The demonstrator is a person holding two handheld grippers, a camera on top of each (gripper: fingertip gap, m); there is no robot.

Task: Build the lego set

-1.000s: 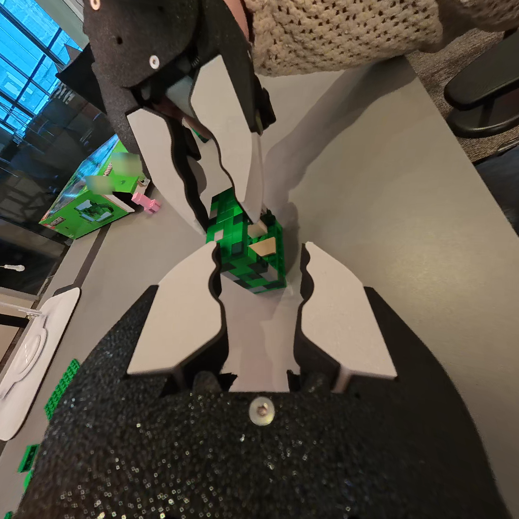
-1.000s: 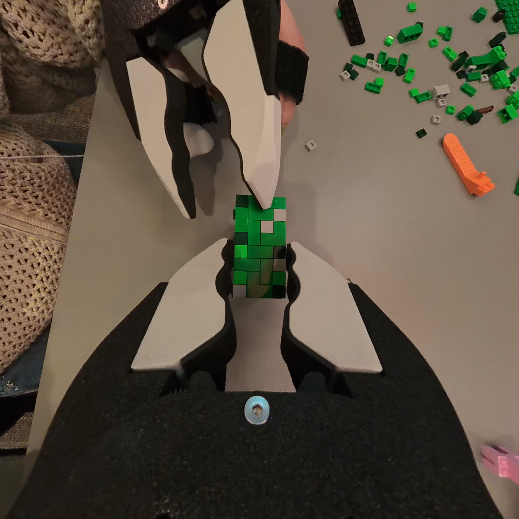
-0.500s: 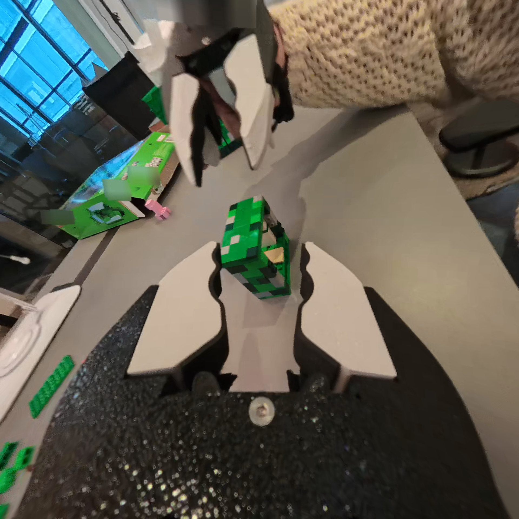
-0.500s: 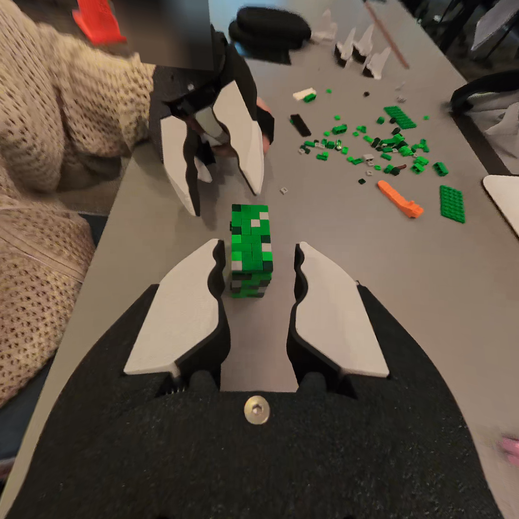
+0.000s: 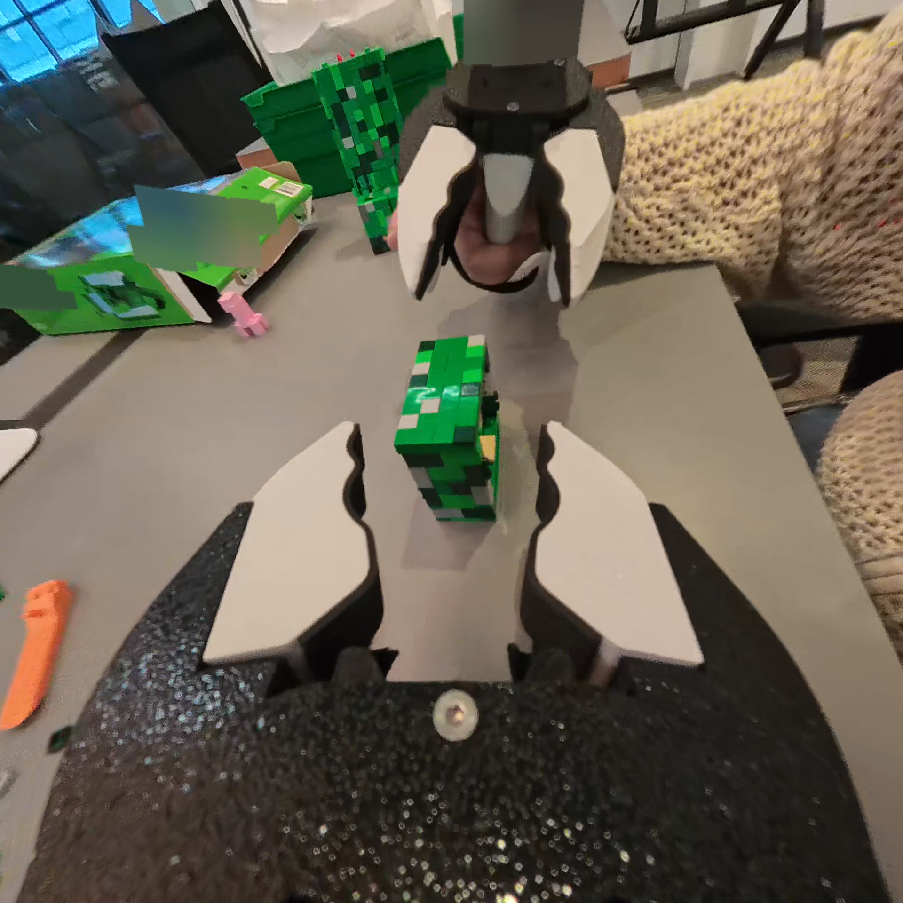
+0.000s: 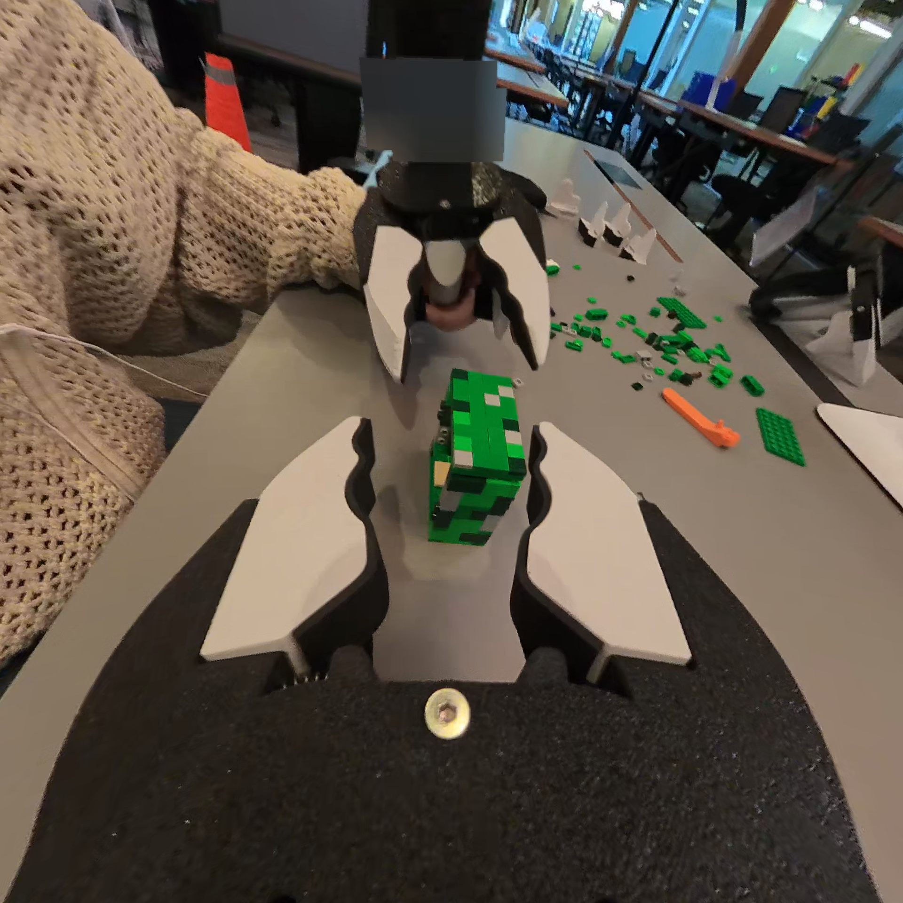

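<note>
Currently both tools are spread wide with nothing between the fingers. Left gripper (image 5: 447, 430) fills the lower half of the left wrist view; the green brick block (image 5: 449, 435) stands on the grey table (image 5: 195, 430) at frame centre, in the gap just past the fingertips, touching neither one. Right gripper (image 6: 449, 430) frames the same block (image 6: 476, 454) at centre of the right wrist view, again clear of both fingers. Each view shows the other tool pointing back from upper centre, tips above the far end of the block, not touching it. Loose green pieces (image 6: 655, 337) lie scattered at right of the right wrist view, with an orange brick separator (image 6: 698, 418) and a green plate (image 6: 779, 437) near them. Upper left of the left wrist view: green set box (image 5: 122, 288), pink figure (image 5: 244, 317), tall finished green figure (image 5: 364, 141).
</note>
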